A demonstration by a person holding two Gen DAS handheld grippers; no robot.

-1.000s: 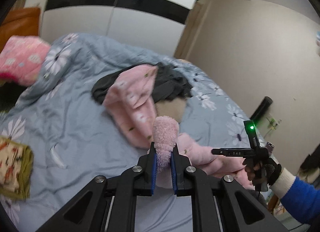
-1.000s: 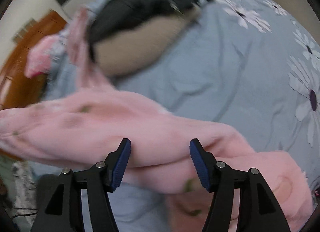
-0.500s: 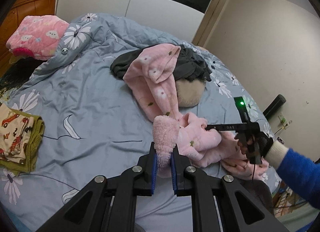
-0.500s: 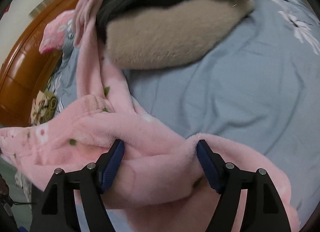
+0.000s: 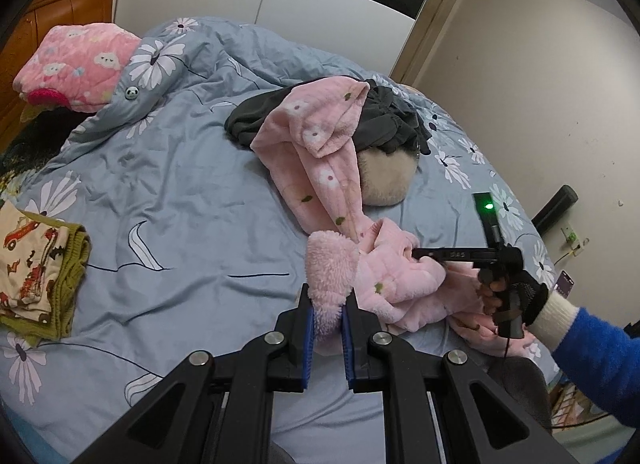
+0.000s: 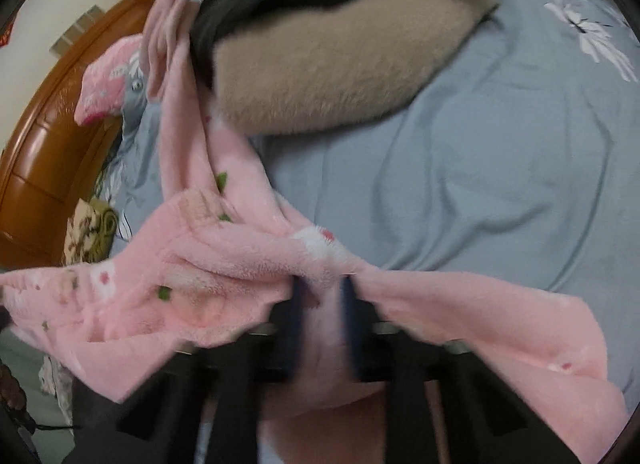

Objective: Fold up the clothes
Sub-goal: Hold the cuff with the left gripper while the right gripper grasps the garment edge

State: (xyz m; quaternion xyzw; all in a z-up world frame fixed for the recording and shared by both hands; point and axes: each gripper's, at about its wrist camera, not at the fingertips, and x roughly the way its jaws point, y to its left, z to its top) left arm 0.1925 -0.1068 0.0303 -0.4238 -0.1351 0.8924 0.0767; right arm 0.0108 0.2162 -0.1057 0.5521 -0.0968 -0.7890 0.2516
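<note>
Gripping pink fleece garment (image 5: 320, 168), crumpled centre frame on bed (image 5: 168, 200): left gripper (image 5: 327, 334) clamps fluffy edge, right gripper (image 6: 322, 300) pinches adjacent fabric. Best pull taut, evenly.

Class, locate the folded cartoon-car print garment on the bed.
In the left wrist view, the folded cartoon-car print garment lies at the bed's left edge on the floral duvet, apart from the pink fleece garment.

right two-finger gripper (image 6: 322, 304) was motion-blurred, fingertips buried in pink floral fleece garment (image 6: 224, 260) | beige furry item (image 5: 384, 180) lay partly under dark grey clothes (image 5: 384, 124) | folded cartoon-print cloth (image 5: 28, 264) cut by frame edge
</note>
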